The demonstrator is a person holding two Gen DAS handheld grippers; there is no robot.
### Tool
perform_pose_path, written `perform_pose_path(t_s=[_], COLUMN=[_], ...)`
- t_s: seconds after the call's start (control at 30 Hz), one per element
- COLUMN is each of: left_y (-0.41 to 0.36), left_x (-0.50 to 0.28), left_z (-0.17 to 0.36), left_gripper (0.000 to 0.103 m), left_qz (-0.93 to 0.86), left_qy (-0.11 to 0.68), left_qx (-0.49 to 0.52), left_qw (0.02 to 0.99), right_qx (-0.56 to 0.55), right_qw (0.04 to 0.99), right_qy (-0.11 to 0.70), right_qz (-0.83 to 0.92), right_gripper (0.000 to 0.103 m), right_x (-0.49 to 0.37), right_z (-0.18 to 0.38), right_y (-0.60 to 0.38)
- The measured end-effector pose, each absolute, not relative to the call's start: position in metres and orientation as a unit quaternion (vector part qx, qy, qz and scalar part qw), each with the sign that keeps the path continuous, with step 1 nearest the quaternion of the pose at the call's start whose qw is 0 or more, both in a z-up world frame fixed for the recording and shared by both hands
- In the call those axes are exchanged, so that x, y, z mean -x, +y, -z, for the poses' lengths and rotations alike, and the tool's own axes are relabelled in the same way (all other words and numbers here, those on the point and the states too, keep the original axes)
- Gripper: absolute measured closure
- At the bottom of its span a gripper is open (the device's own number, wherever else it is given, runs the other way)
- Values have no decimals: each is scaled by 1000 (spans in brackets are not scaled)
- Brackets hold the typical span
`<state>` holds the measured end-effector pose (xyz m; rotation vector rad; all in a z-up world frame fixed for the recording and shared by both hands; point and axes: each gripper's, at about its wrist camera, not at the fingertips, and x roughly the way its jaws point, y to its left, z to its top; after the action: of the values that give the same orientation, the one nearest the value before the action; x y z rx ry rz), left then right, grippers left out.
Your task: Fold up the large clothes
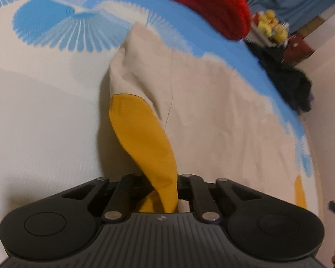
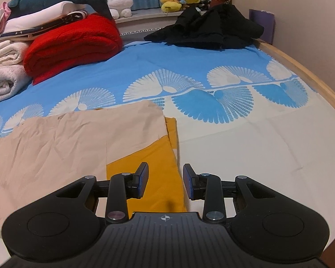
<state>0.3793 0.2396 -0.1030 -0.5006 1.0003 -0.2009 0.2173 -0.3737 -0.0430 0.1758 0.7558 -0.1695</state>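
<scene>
- The left tongs (image 1: 165, 201) were clamped on a mustard-yellow corner of the beige-and-yellow garment (image 1: 212, 111), which rose out of them in a twisted peak and then ran forward and to their right, flat on the bed (image 1: 44, 122).
- The right tongs (image 2: 165, 183) stood wide apart and held nothing, hovering just above the garment's (image 2: 67, 138) yellow edge; that edge ran straight ahead between the fingers, with the beige bulk lying to their left.
- Judging from this, the right tongs were the nearer to the free edge; a short drop and a pinch would match the left's grip for a fold.
- Far ahead and left of the right tongs sat a folded red blanket (image 2: 73, 44) beside white towels (image 2: 4, 71); a black garment heap (image 2: 212, 26) lay far ahead to the right.
- Nothing lay between the tongs and the cloth.
</scene>
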Motion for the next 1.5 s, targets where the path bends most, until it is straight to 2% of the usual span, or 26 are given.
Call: perform_pose_path(t_s=[0.2, 0.33, 0.4, 0.53, 0.67, 0.87, 1.0, 1.13, 1.17, 1.2, 1.23, 1.27, 1.37, 1.4, 1.5], left_y=[256, 242, 234, 215, 155, 37, -35, -104, -120, -135, -143, -145, -125, -112, -64], left_x=[-358, -345, -342, -334, -329, -326, -325, -326, -328, -330, -332, -336, -340, -342, -338], left_z=[48, 32, 30, -2, -37, -56, -48, -16, -6, 4, 12, 17, 7, -3, -27], left_gripper=[97, 97, 97, 97, 97, 97, 97, 96, 91, 75, 68, 54, 32, 26, 24], left_qz=[70, -19, -47, -47, 21, 120, 177, 218, 226, 236, 250, 261, 315, 332, 341], left_qy=[434, 472, 482, 447, 407, 379, 386, 421, 437, 456, 473, 484, 488, 473, 423], left_qx=[214, 59, 15, 21, 54, 55, 64, 56, 51, 49, 57, 73, 155, 179, 226], left_qw=[872, 880, 875, 893, 912, 916, 903, 878, 869, 856, 843, 832, 799, 796, 809], right_qx=[-89, -91, -88, -90, -91, -88, -93, -98, -98, -99, -102, -105, -120, -127, -145], right_qw=[925, 926, 927, 928, 928, 927, 925, 924, 924, 924, 924, 925, 927, 928, 933], right_qy=[362, 361, 359, 356, 357, 359, 360, 360, 360, 359, 358, 356, 348, 343, 326], right_qz=[75, 68, 63, 59, 58, 65, 73, 81, 83, 84, 85, 85, 79, 74, 51], right_gripper=[68, 68, 68, 68, 68, 68, 68, 68, 68, 68, 68, 68, 68, 68, 68], right_x=[-220, -219, -217, -212, -210, -206, -204, -203, -204, -205, -205, -206, -207, -207, -208], right_z=[41, 40, 39, 37, 36, 35, 36, 36, 36, 36, 36, 35, 34, 33, 28], right_y=[-364, -358, -355, -355, -358, -366, -375, -383, -384, -385, -386, -387, -387, -387, -379])
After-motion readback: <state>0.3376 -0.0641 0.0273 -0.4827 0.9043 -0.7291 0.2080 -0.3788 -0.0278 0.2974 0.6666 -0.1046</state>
